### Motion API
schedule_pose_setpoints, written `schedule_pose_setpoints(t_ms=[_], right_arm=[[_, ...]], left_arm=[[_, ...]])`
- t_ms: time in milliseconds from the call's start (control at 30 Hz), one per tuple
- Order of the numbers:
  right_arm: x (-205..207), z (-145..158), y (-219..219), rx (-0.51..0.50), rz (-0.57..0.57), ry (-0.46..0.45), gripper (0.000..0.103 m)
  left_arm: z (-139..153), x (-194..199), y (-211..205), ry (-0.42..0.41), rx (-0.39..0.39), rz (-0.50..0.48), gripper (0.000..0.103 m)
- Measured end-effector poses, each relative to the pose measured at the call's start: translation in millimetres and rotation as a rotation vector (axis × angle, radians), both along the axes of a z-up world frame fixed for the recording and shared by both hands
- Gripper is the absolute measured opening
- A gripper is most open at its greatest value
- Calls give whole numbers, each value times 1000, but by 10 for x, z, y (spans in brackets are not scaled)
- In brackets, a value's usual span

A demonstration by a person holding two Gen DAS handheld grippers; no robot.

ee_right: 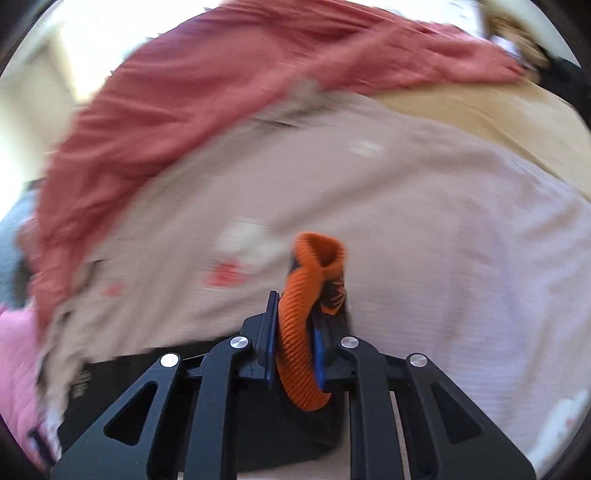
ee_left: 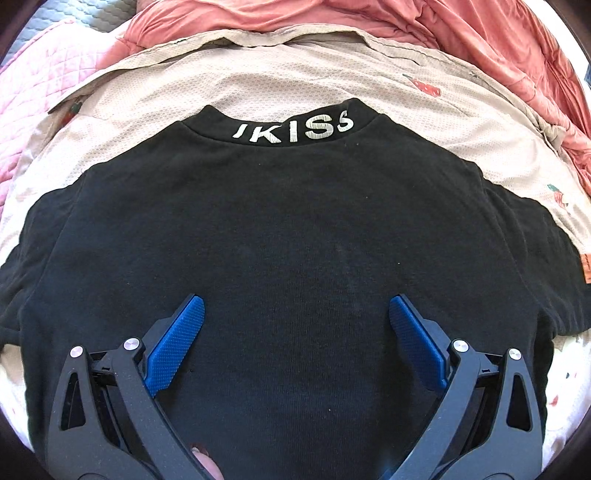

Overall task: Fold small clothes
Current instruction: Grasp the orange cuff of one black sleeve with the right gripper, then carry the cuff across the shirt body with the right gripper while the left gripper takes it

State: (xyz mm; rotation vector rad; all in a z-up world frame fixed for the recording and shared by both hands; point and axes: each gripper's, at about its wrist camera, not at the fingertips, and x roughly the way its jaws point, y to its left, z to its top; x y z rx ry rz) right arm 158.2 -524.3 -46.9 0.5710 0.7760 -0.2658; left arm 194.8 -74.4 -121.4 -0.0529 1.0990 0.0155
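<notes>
Black shirt lies spread flat on the bed, collar away from the left camera with the white "KISS" lettering showing, resting on a beige strawberry-print sheet with a coral quilt bunched beyond. Left gripper hovers over the lower middle of the shirt, its blue fingers spread wide with nothing between them. Over on the right, the right gripper is clamped tight on an orange ribbed cuff with dark fabric trailing below it — apparently the end of a sleeve, and the left view shows an orange tab at the far right edge of the shirt. The right view is heavily blurred, so its background is hard to read. Looks like the sleeve fold is the step in hand: cuff lifted, body still flat. Next move, as I judge it, calls for carrying that cuff inward across the body and laying it down smooth — while the left gripper pins or steadies the cloth so the shirt does not drag.
</notes>
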Motion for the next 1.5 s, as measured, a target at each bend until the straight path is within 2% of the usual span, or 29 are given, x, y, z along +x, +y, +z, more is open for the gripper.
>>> schedule_pose_setpoints(t_ms=[133, 267, 400, 467, 533, 567, 600, 633, 733, 800, 900, 967, 1033, 1067, 1133, 1200, 1267, 1300, 1333, 1367, 1467, 1500], right_arm=[[174, 104, 661, 92, 230, -105, 14], [344, 31, 1516, 120, 461, -107, 14], [440, -145, 2272, 66, 670, -58, 14], [409, -244, 2507, 8, 734, -28, 19], [354, -313, 2638, 17, 792, -1, 34], [355, -306, 2641, 61, 815, -4, 39], [305, -279, 2673, 91, 824, -19, 52], [312, -228, 2633, 115, 827, -42, 62], [335, -5, 2388, 167, 793, -141, 63], [355, 68, 2185, 153, 703, -169, 63], [413, 51, 1903, -10, 585, -85, 65], [422, 6, 1783, -105, 539, -41, 65], [435, -53, 1704, -83, 514, -10, 64], [440, -67, 1640, -39, 511, -2, 64], [422, -80, 1597, -15, 483, 3, 64], [427, -73, 1564, -50, 446, 8, 64], [412, -87, 1471, -37, 412, 7, 64], [419, -106, 1415, -15, 394, 7, 64], [412, -114, 1380, 1, 385, 8, 64], [416, -122, 1370, 7, 378, 12, 64], [422, -135, 1355, 14, 374, 18, 64], [421, -136, 1361, 14, 375, 17, 64]], left_arm=[[79, -49, 128, 0, -45, 20, 94], [201, -143, 430, -17, -61, 73, 94], [308, -187, 677, -29, -77, 104, 94], [336, -188, 719, -32, -84, 115, 94], [353, -187, 736, -30, -99, 118, 94], [360, -184, 726, -29, -110, 116, 94], [365, -181, 704, -26, -120, 113, 94], [376, -186, 696, -23, -131, 108, 94], [400, -210, 575, -18, -167, 86, 94], [429, -220, 438, -20, -209, 60, 94], [423, -197, 186, -7, -288, 11, 91], [363, -137, -27, 40, -391, -25, 89], [304, -69, -204, 75, -457, -35, 88], [276, -37, -282, 92, -465, -33, 87], [230, -5, -462, 121, -449, -42, 87], [127, 11, -651, 168, -385, -38, 87], [58, 21, -744, 179, -330, -23, 86], [52, 22, -777, 169, -302, -18, 82], [73, 24, -814, 147, -264, -21, 67], [97, 26, -855, 118, -226, -30, 45], [143, 18, -829, 96, -244, -54, 23], [155, 11, -782, 90, -260, -55, 19]])
